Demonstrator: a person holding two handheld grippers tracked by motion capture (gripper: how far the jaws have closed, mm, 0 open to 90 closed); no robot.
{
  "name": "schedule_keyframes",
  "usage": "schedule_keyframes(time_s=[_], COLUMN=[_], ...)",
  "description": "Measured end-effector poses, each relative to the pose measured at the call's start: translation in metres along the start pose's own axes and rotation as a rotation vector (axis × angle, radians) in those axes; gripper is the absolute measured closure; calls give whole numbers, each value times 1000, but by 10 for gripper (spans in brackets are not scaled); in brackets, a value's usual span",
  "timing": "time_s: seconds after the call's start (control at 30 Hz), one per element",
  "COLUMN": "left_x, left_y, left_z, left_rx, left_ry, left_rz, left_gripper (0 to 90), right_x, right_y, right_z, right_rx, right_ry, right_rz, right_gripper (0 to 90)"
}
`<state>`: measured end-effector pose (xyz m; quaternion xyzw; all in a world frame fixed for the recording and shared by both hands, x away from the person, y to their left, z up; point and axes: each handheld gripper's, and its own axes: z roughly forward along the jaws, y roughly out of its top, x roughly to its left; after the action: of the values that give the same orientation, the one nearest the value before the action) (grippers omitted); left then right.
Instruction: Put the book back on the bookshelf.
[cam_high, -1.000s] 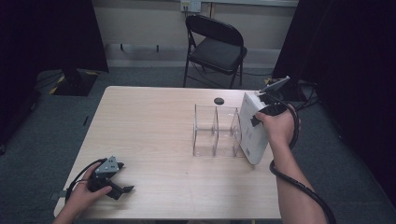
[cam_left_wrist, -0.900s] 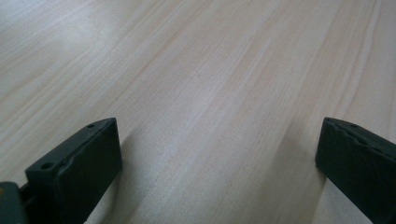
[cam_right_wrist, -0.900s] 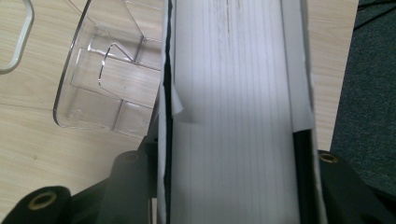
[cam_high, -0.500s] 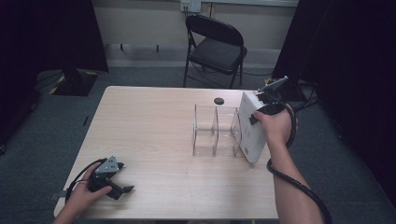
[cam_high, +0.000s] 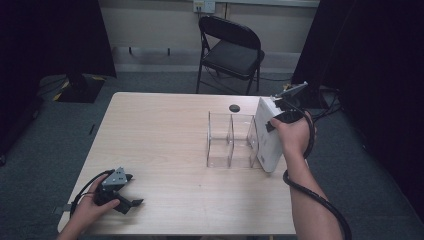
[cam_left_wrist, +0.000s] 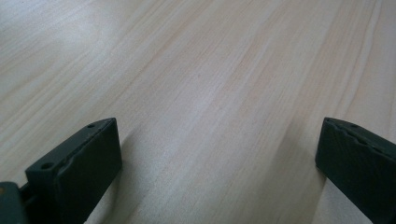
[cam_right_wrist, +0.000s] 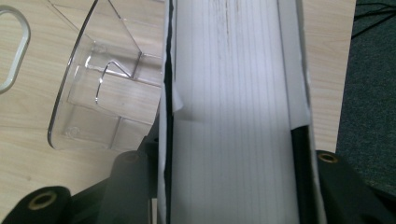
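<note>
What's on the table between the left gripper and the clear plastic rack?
Nothing: in the high view the stretch of table from the left gripper to the clear rack is bare wood. The left gripper view shows bare wood between its open fingers.

Bright desk, dark surroundings.
I see soft overhead light on the desk (cam_high: 165, 130); close-ups are slightly soft, shadows faint.

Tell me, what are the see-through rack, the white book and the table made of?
The rack looks like clear glossy acrylic: you see the table through it. The white book looks like paper, from its page edges. The table shows pale matte wood grain, perhaps laminate.
</note>
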<state>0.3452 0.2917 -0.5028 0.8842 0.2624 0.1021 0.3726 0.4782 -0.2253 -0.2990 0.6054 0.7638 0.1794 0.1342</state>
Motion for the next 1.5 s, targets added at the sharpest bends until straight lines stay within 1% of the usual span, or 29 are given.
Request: schedule_keyframes(time_s=[0.03,0.1,0.13,0.17,0.2,0.23,0.27,0.37,0.43,0.5,0.53,0.57,0.6,0.63,0.67,0.7,0.73,0.77,0.83,0.87,0.9,1.03,1.07,1.1,1.13,1.17,1.23,1.33,1.5], left_x=[0,0,0,0,0,0,0,0,0,0,0,0,0,0,0,0,0,0,0,0,0,1,1,1,1,1,1,1,1], left_y=[0,0,0,0,0,0,0,0,0,0,0,0,0,0,0,0,0,0,0,0,0,0,0,0,0,0,0,0,0], left_z=[0,0,0,0,0,0,0,0,0,0,0,0,0,0,0,0,0,0,0,0,0,0,0,0,0,0,0,0,0], left_rx=[2,1,1,1,1,1,1,1,2,1,1,1,1,1,1,2,1,2,1,1,2,1,2,2,2,2,2,2,2], left_ry=[4,1,5,3,4,3,4,1,5,0,0,2,-1,-1,-1,2,-1,4,2,1,4,1,2,2,2,2,2,3,1], left_rz=[8,-1,7,4,8,4,6,0,7,0,0,4,0,0,0,5,0,7,5,1,7,9,8,9,9,8,9,9,9], left_gripper=[0,0,0,0,0,0,0,0,0,0,0,0,0,0,0,0,0,0,0,0,0,0,0,0,0,0,0,0,0], right_x=[0,1,1,1,1,2,2,3,4,4,4,4,4,3,3,3,3,3,2,2,3,2,2,1,1,0,-1,-2,-5], right_y=[-1,-1,-1,-1,0,0,0,1,1,1,0,-1,-2,-5,-5,-7,-7,-10,-11,-12,-12,-12,-12,-12,-12,-13,-14,-15,-19], right_z=[1,2,2,2,2,3,4,5,7,8,9,10,10,10,10,12,12,13,14,14,14,14,14,14,14,14,14,12,12], right_rx=[-8,-16,-16,-19,-21,-33,-38,-46,-47,-46,-60,-64,-63,-74,-74,-87,-87,-87,-95,-95,-90,-82,-73,-52,-52,-35,-27,-26,-2], right_ry=[1,-7,-7,-9,-16,-18,-21,-14,-22,-23,-28,-26,-27,-23,-23,-22,-22,-26,-21,-21,-22,-22,-21,-8,-8,-4,3,-5,16], right_rz=[-2,-5,-5,-3,-13,-5,-11,1,-2,-3,-6,-5,7,16,16,18,18,22,24,26,18,9,14,23,23,28,29,34,35], right_gripper=[521,522,522,521,521,521,521,520,520,520,519,519,518,516,516,512,512,507,503,502,499,479,465,424,424,406,389,389,367])
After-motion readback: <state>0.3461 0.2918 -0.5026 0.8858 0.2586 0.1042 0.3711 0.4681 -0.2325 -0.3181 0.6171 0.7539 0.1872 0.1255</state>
